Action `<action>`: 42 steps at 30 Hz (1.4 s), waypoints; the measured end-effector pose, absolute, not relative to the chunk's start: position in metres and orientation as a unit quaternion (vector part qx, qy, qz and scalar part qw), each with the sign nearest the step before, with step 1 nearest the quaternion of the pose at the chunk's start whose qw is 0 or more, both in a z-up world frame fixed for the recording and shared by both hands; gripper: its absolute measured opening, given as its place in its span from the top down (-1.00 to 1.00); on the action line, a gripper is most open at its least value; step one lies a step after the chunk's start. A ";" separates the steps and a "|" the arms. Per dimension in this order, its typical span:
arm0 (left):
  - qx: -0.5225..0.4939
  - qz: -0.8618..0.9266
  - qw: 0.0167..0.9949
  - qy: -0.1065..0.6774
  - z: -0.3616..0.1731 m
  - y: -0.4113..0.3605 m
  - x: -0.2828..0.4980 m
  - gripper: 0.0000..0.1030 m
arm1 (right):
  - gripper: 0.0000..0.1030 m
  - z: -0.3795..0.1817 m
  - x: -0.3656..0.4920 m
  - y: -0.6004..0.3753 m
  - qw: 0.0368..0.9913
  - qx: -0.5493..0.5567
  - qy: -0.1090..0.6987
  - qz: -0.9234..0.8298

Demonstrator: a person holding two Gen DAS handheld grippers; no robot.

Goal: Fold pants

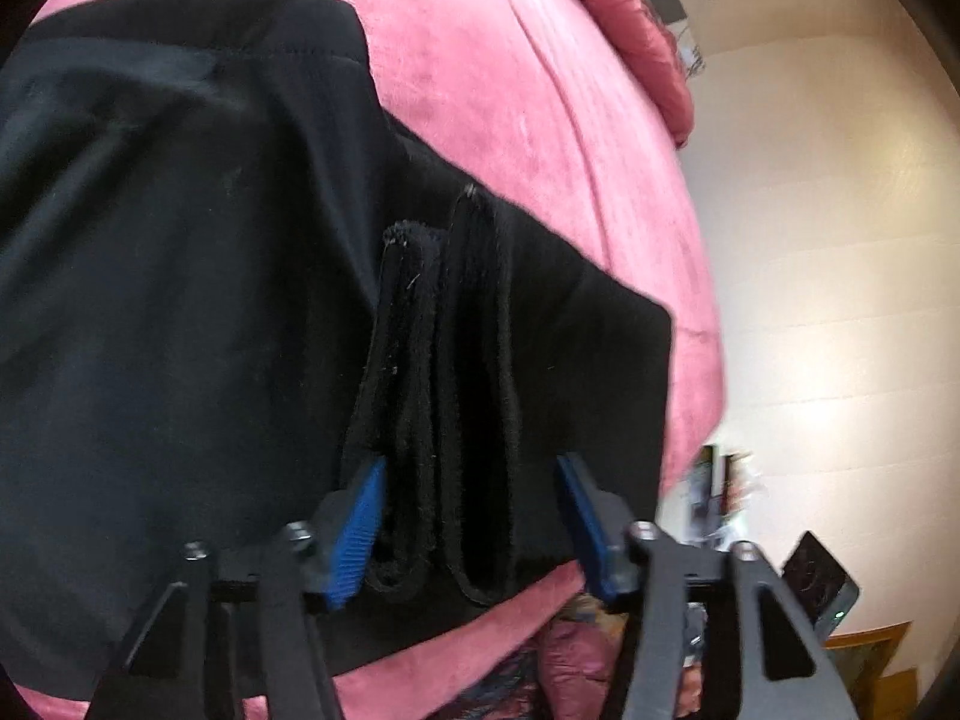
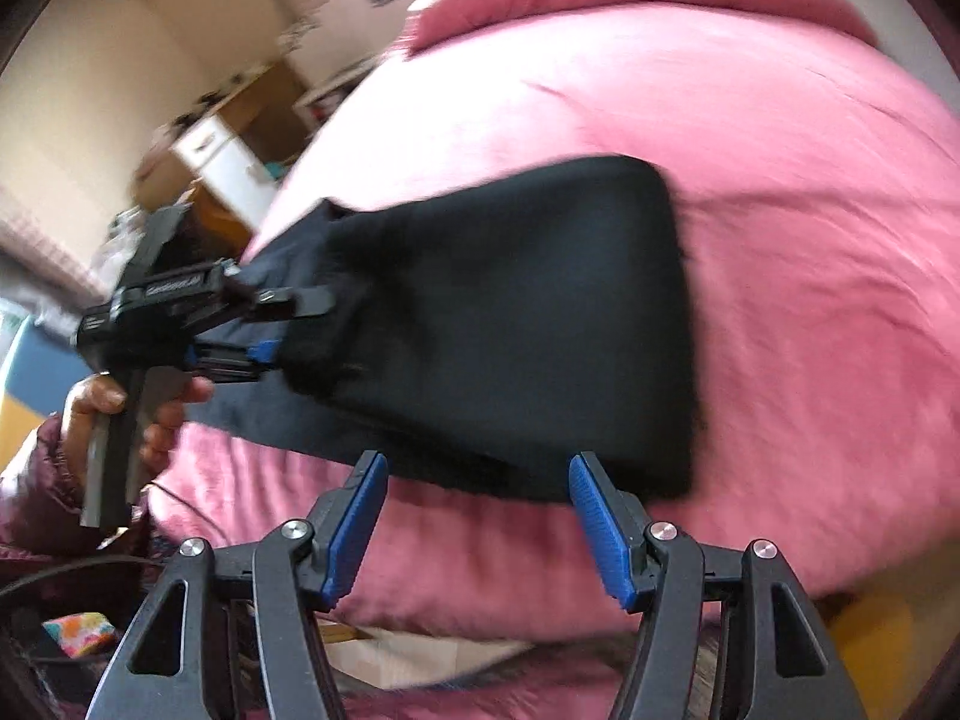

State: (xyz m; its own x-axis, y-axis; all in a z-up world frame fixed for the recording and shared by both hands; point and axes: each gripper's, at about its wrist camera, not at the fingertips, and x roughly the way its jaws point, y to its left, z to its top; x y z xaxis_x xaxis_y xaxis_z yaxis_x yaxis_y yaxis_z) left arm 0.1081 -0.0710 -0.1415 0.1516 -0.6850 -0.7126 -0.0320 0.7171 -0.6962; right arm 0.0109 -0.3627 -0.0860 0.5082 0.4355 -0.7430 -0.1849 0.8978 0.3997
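Two grippers sit at the pants (image 2: 510, 324), which lie folded, black, on the pink bed (image 2: 780, 180). My left gripper (image 1: 471, 510) stands parted around stacked folded edges of the pants; its left blue pad touches the cloth, the right pad stands just clear, so nothing is clamped. My right gripper (image 2: 477, 516) gapes with only bed between its pads, just beside the pants' near edge. Only the right view shows my hand (image 2: 102, 414) holding the left tool; only the left view shows a phone (image 1: 819, 576) beyond the bed.
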 end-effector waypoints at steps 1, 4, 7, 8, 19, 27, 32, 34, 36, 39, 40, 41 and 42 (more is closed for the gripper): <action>-0.281 -0.236 0.704 0.608 -0.140 -0.076 0.108 0.16 | -0.24 -0.088 0.008 -0.372 0.858 0.138 0.466 0.167; -0.248 -0.242 0.722 0.599 -0.130 -0.090 0.109 0.56 | -0.25 -0.104 0.000 -0.394 0.851 0.157 0.485 0.124; -0.258 -0.258 0.730 0.578 -0.114 -0.092 0.106 0.71 | -0.29 -0.118 -0.001 -0.404 0.846 0.169 0.497 0.093; -0.266 -0.264 0.733 0.568 -0.107 -0.092 0.106 0.73 | -0.31 -0.121 0.001 -0.405 0.844 0.174 0.499 0.087; -0.313 -0.333 0.753 0.474 -0.033 -0.084 0.099 0.76 | -0.38 -0.125 0.031 -0.390 0.857 0.204 0.472 0.042; -0.303 -0.265 0.754 0.520 -0.086 -0.044 0.090 0.77 | -0.37 -0.140 0.042 -0.380 0.857 0.142 0.495 -0.012; -0.287 -0.211 0.730 0.584 -0.150 -0.035 0.074 0.77 | -0.36 -0.145 0.043 -0.368 0.855 0.131 0.502 -0.001; -0.282 -0.206 0.733 0.584 -0.158 -0.037 0.068 0.76 | -0.35 -0.147 0.048 -0.363 0.854 0.121 0.505 0.004; -0.267 -0.203 0.741 0.582 -0.150 -0.043 0.071 0.75 | -0.35 -0.145 0.047 -0.359 0.854 0.106 0.510 0.012; -0.244 -0.196 0.750 0.582 -0.144 -0.052 0.073 0.70 | -0.35 -0.140 0.040 -0.355 0.849 0.090 0.520 0.032; -0.235 -0.197 0.756 0.578 -0.140 -0.054 0.073 0.69 | -0.35 -0.136 0.037 -0.355 0.847 0.089 0.522 0.045; -0.225 -0.198 0.762 0.574 -0.135 -0.054 0.074 0.65 | -0.35 -0.130 0.033 -0.355 0.846 0.083 0.523 0.064; -0.219 -0.195 0.766 0.572 -0.131 -0.056 0.074 0.56 | -0.35 -0.123 0.028 -0.354 0.846 0.075 0.522 0.081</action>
